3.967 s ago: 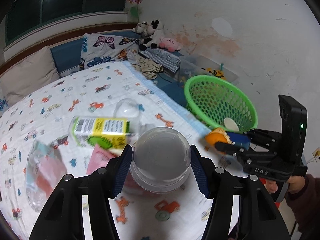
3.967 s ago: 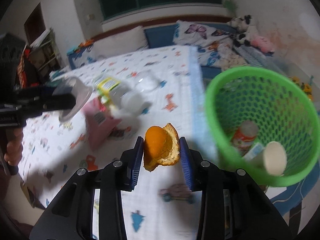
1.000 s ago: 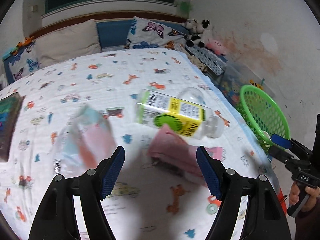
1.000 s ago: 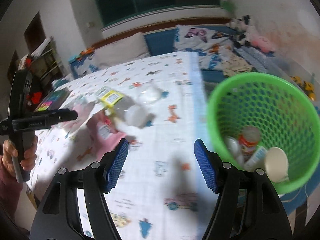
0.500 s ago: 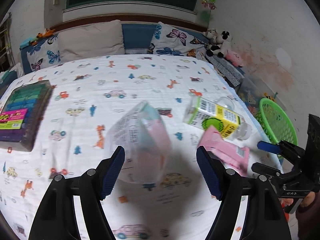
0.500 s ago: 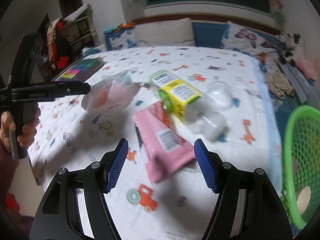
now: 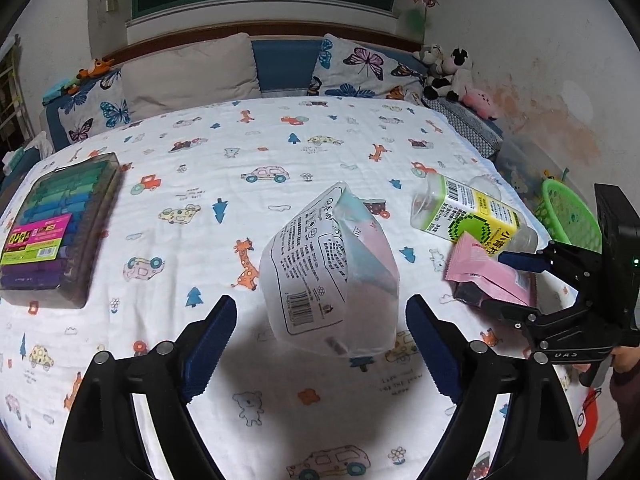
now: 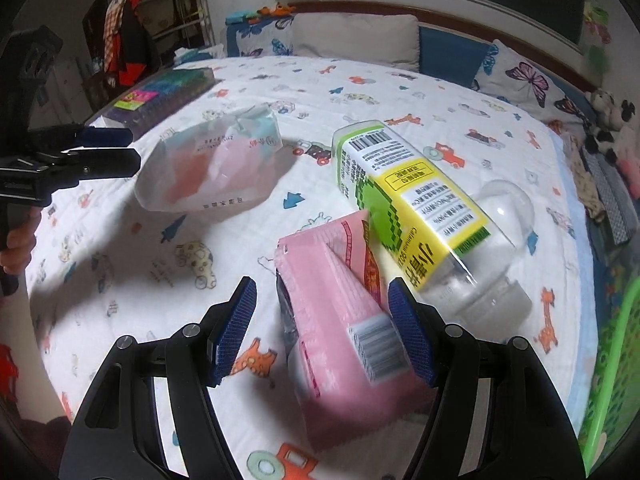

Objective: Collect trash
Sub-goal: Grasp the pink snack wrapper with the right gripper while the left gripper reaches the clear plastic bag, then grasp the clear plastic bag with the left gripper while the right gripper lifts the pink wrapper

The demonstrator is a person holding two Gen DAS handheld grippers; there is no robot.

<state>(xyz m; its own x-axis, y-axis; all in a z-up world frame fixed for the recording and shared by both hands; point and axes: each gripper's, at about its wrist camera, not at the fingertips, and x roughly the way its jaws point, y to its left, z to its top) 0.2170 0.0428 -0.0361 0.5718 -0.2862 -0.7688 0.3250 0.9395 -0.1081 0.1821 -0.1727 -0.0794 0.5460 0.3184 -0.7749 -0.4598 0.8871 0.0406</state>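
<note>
A puffy white plastic bag (image 7: 332, 276) lies on the patterned bed sheet, just ahead of my open left gripper (image 7: 320, 344); it also shows in the right wrist view (image 8: 212, 172). A pink packet (image 8: 344, 320) lies between the open fingers of my right gripper (image 8: 322, 332), untouched; in the left wrist view the pink packet (image 7: 488, 276) sits by the right gripper (image 7: 516, 280). A clear bottle with a yellow-green label (image 8: 416, 208) lies beside the packet, seen also from the left (image 7: 472, 212). The green basket (image 7: 568, 216) stands off the bed's right edge.
A box of coloured pens (image 7: 52, 224) lies at the bed's left side. Pillows (image 7: 188, 72) and stuffed toys (image 7: 448, 68) line the far end. The basket rim (image 8: 612, 380) shows at the right. The left gripper (image 8: 80, 156) appears at left in the right wrist view.
Both grippers have let go of their earlier items and are open. Both have swung left from the basket to the bed; the left closed in on the white bag, the right on the pink packet.
</note>
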